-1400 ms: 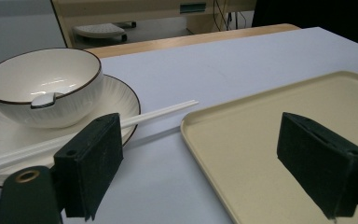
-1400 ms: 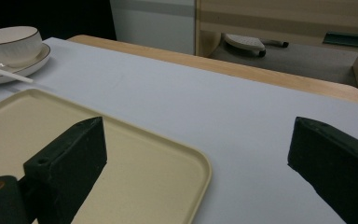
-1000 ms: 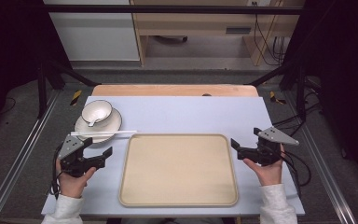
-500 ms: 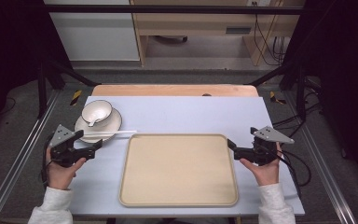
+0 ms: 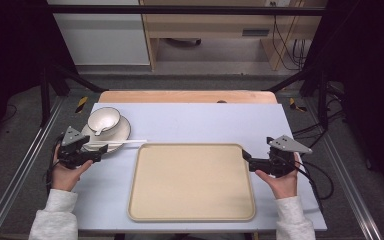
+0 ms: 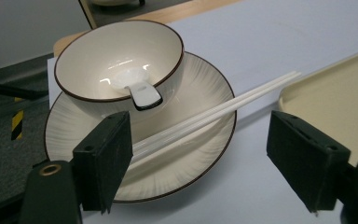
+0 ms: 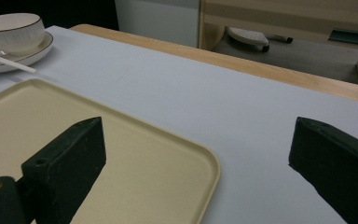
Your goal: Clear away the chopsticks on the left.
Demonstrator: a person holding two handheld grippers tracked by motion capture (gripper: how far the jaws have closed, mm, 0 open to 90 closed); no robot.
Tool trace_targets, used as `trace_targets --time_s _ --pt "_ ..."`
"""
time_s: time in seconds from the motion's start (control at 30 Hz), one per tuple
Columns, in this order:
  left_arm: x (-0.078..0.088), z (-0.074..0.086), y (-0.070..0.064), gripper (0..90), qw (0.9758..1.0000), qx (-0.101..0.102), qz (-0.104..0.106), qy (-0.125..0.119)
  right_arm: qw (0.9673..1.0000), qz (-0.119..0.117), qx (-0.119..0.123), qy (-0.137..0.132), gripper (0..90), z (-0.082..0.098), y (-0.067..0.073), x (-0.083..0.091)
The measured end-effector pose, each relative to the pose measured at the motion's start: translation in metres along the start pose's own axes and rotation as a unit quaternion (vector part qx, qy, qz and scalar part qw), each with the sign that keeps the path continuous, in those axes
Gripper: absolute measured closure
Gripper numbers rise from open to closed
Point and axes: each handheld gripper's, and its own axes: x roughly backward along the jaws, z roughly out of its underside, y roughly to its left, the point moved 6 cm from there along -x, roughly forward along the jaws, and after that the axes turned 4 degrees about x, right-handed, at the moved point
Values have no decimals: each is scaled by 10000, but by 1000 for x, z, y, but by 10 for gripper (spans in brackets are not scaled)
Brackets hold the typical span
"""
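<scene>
While one bowl, one plate and two chopsticks lie before me, my left claw, spread and just narrowing, holds nothing, one pad beside the chopsticks.

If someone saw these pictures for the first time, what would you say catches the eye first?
Probably the big beige tray in the middle of the table. Next, the white bowl with a spoon in it, on a plate at the far left, with chopsticks across the plate and the open left tongs beside them.

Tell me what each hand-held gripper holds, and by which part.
Nothing yet. The left hand-held gripper, jaws just closing, straddles the chopsticks without gripping; the right hand-held gripper is open.
</scene>
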Motion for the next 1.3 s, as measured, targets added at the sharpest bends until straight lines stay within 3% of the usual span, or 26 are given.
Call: trace_targets --time_s 0.4,0.57,0.97,1.3 --pt "-34 12 13 358 9987 -89 -385 333 10000 5 42 82 45 2 1 -3" --pt "-40 14 17 390 9985 -92 -390 379 9999 -10 65 111 46 3 1 -5" --pt "-43 16 16 447 9976 -329 -397 463 9999 -20 79 141 46 4 2 -7" --pt "-45 20 16 525 9970 -297 -353 619 9999 -7 81 113 49 3 2 -5"
